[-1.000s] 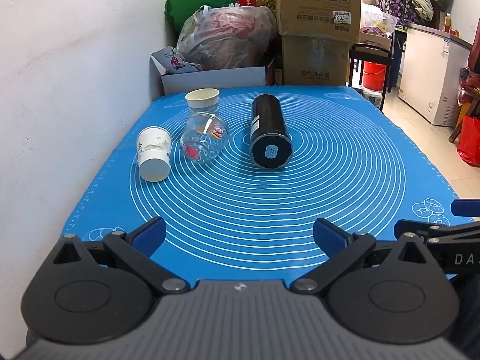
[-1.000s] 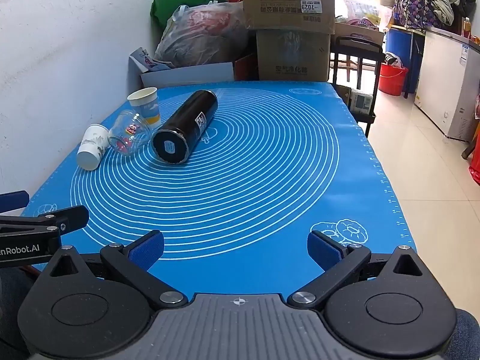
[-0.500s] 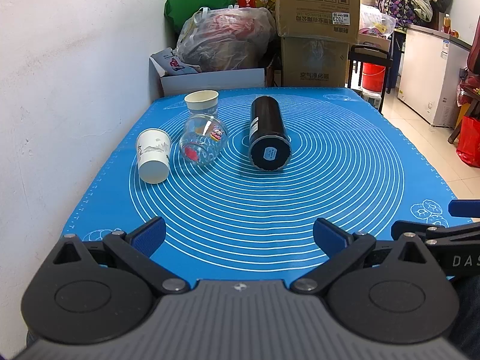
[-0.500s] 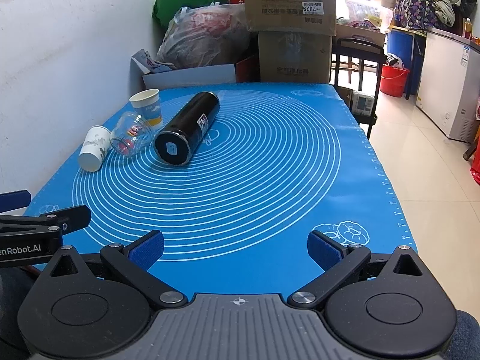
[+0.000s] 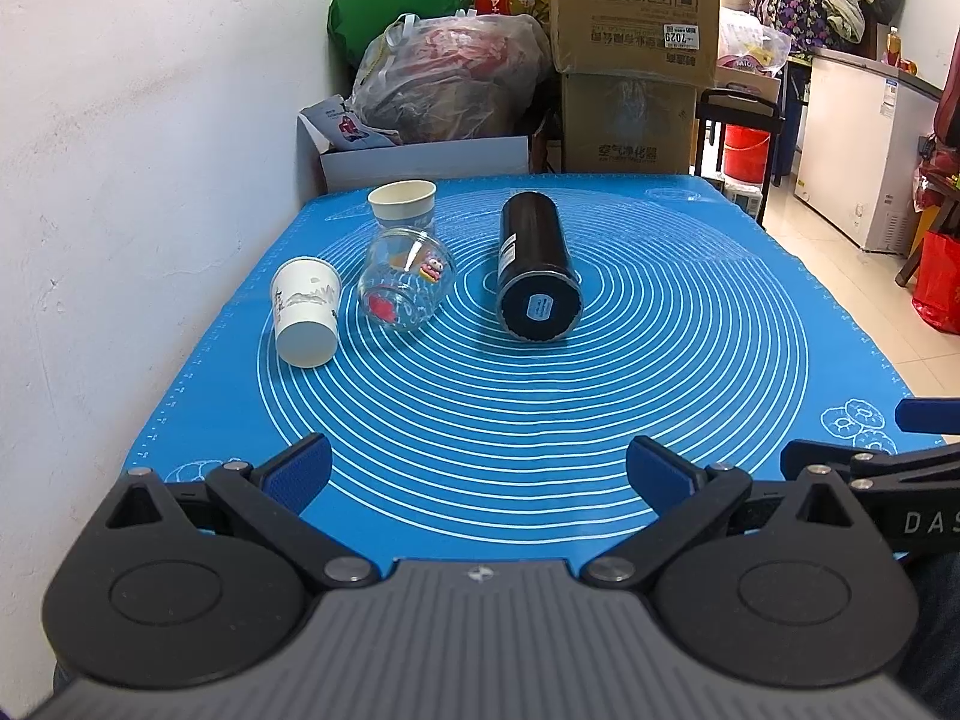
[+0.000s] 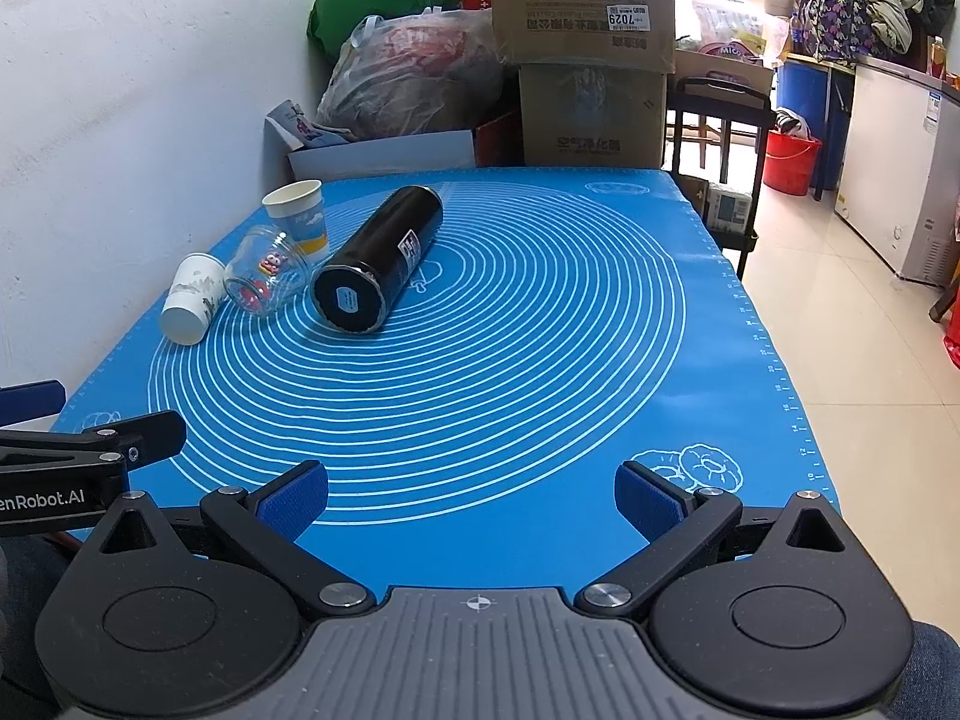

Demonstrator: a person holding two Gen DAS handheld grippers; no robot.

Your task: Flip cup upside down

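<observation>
A white paper cup [image 5: 305, 317] lies on its side at the left of the blue mat [image 5: 660, 360], base toward me; it also shows in the right wrist view [image 6: 192, 305]. A clear glass jar [image 5: 407, 279] lies beside it, also seen from the right wrist [image 6: 265, 277]. A second paper cup [image 5: 402, 204] stands upright behind them [image 6: 295, 213]. A black cylinder flask [image 5: 537, 267] lies on its side mid-mat [image 6: 378, 261]. My left gripper [image 5: 477, 468] and right gripper [image 6: 471, 501] are both open and empty near the front edge.
A white wall [image 5: 120, 180] runs along the mat's left side. Cardboard boxes [image 5: 630, 54], plastic bags [image 5: 450, 78] and a white box [image 5: 420, 159] crowd the far end. The floor drops off to the right [image 6: 870, 360].
Both views have shifted slightly; the objects appear a touch lower and farther. Nothing on the mat has moved and both grippers stay open.
</observation>
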